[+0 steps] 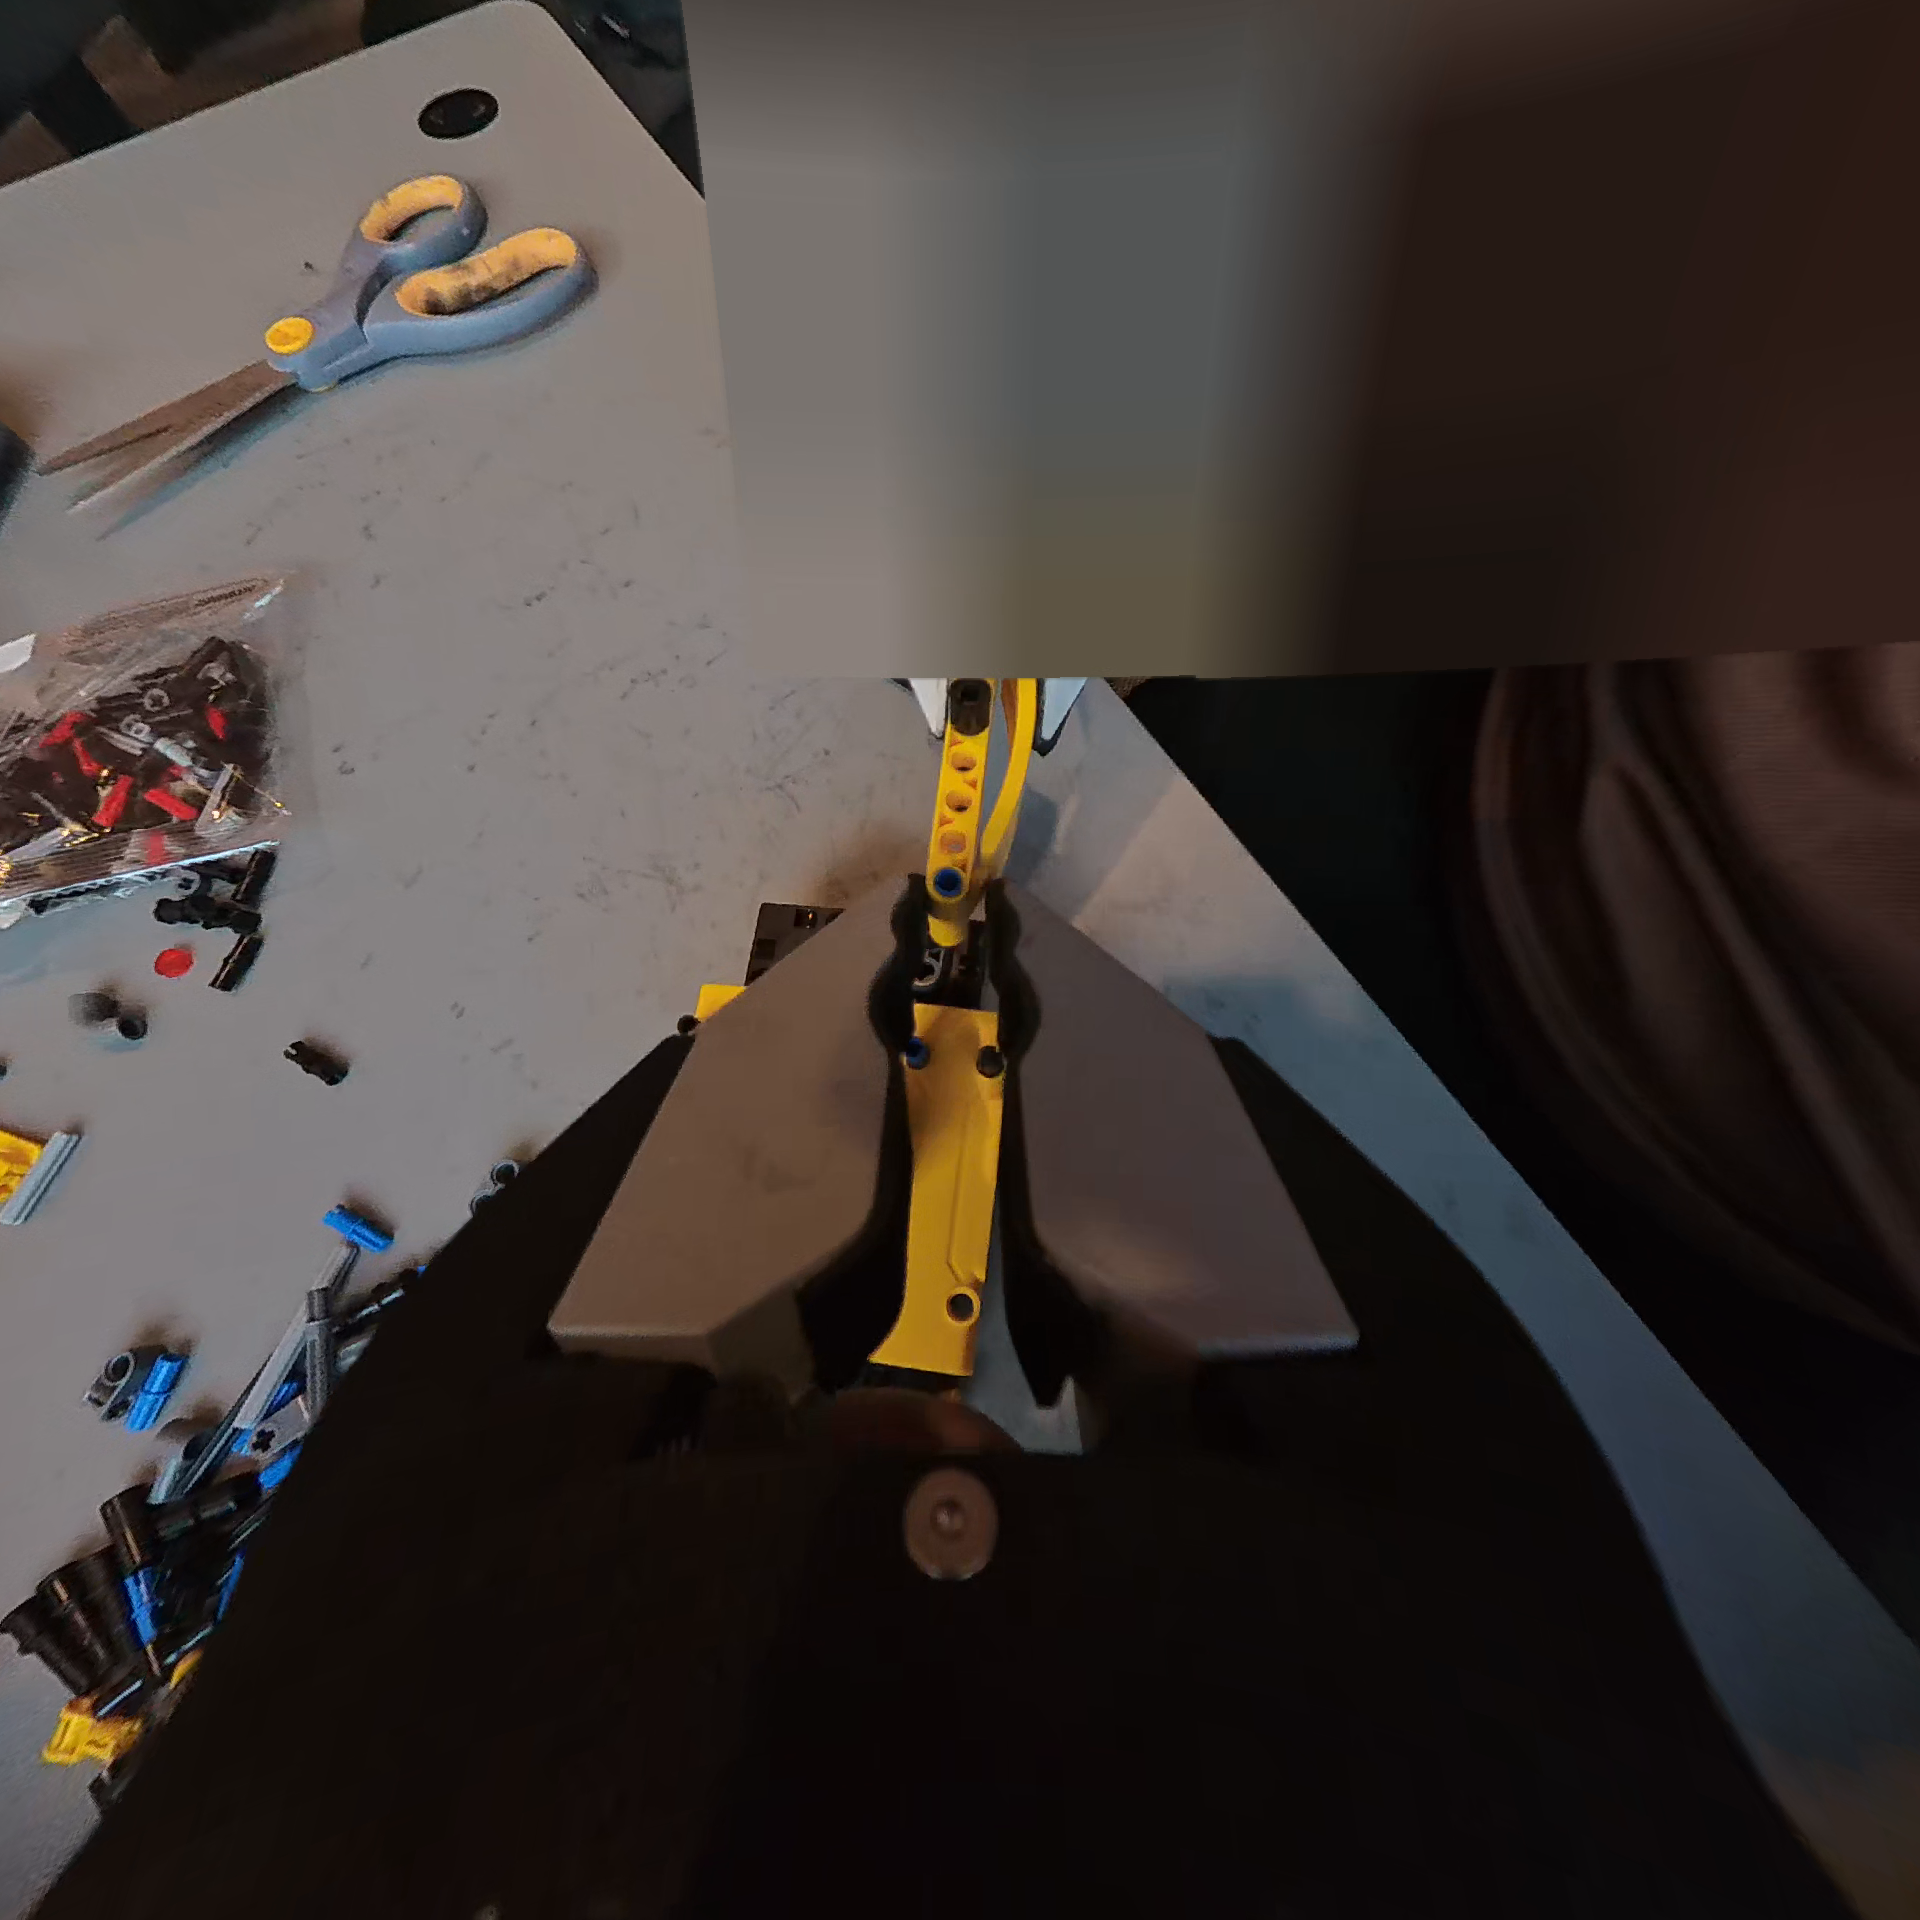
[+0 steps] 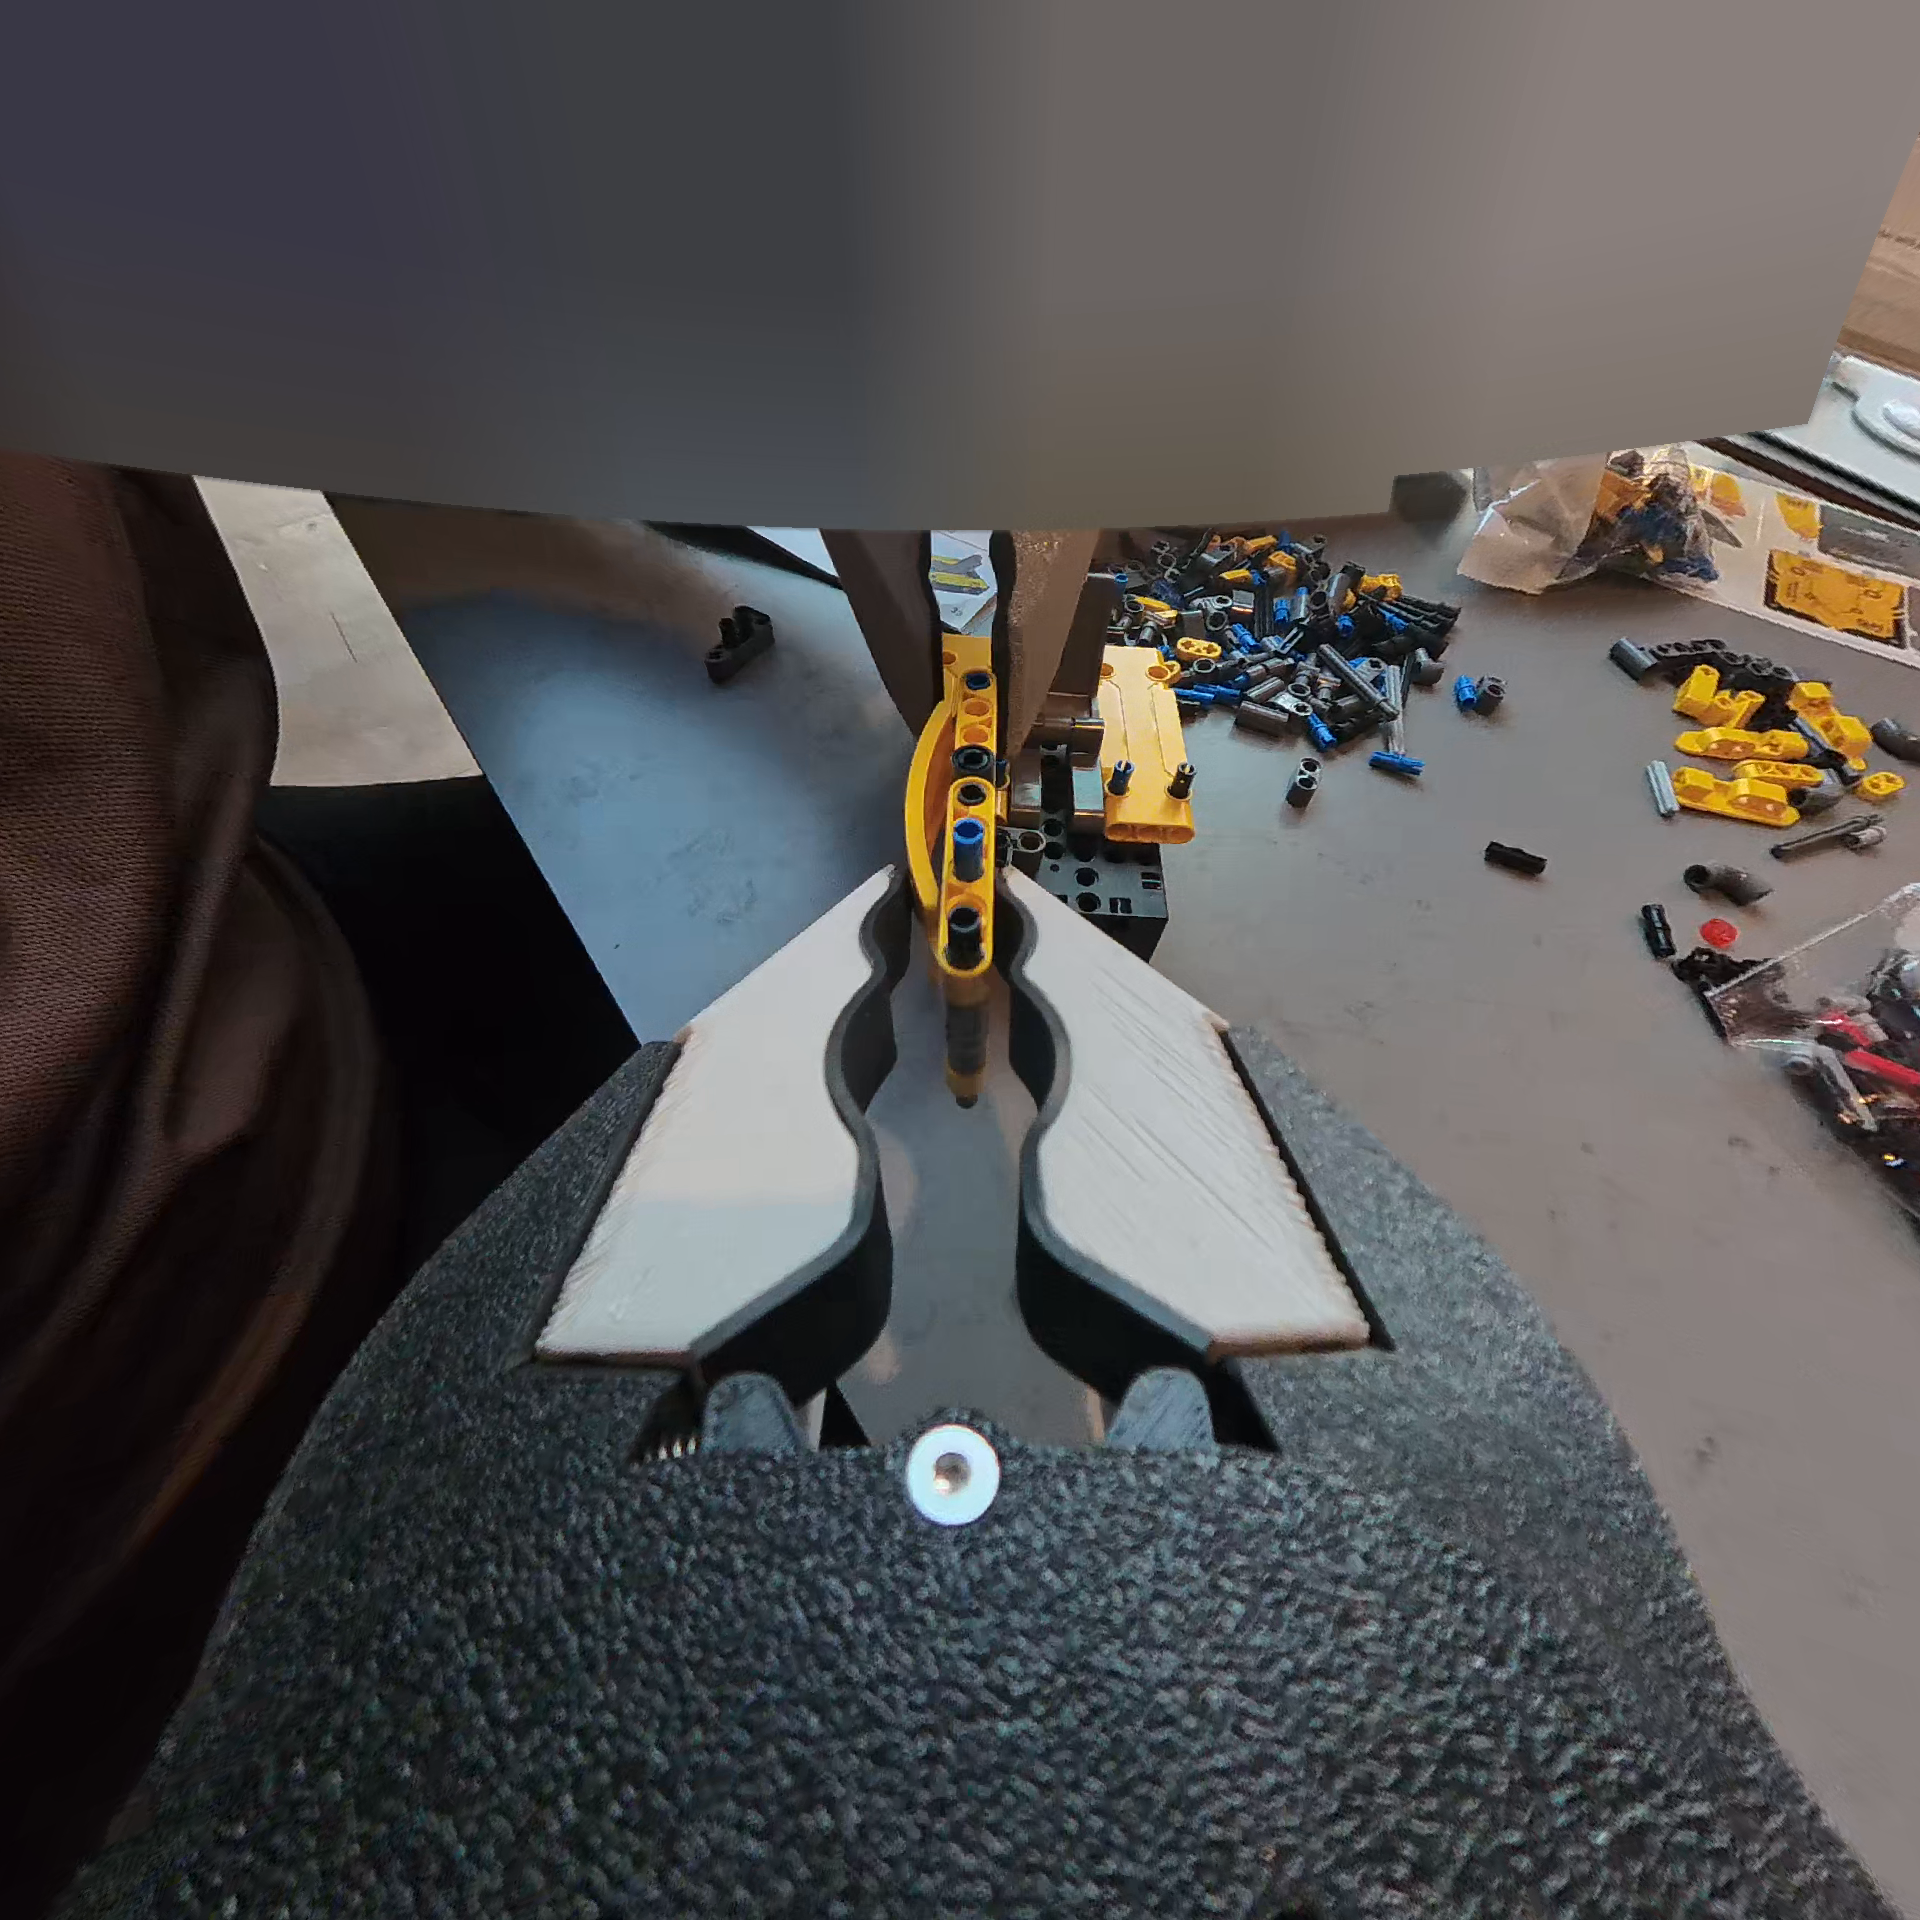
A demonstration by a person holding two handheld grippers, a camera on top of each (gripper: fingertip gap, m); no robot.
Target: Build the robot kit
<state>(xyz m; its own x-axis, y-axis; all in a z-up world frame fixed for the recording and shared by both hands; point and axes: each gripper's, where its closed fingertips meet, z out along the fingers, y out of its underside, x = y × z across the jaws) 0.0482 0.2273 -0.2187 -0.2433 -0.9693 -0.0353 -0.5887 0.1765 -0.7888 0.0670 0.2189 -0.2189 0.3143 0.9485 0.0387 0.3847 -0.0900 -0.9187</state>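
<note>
A yellow and black toy-brick model [image 2: 1081,790] sat on a grey table [image 2: 1403,1039], held from both ends by the two grippers. The right gripper [image 2: 954,914] had its fingers nearly together, pinching the near end of a yellow beam [image 2: 968,831] with holes that stuck out from the model; a curved yellow strip ran alongside the beam. The left gripper [image 1: 948,914] was likewise nearly closed, its black-edged fingertips clamped on the beam's [image 1: 958,821] opposite end, with a flat yellow panel [image 1: 951,1195] of the model lying between its fingers farther back. In the right wrist view, the left gripper's fingers showed beyond the beam, coming down onto the model. Past the model lay a heap of loose parts [image 2: 1299,644] in black, blue and yellow, with more yellow pieces [image 2: 1766,748] to the right. Clear bags [image 1: 135,748] of small parts rested on the table, and grey and yellow scissors [image 1: 343,322] lay well apart. A person's dark sleeve [image 2: 125,935] sat at the left edge.
</note>
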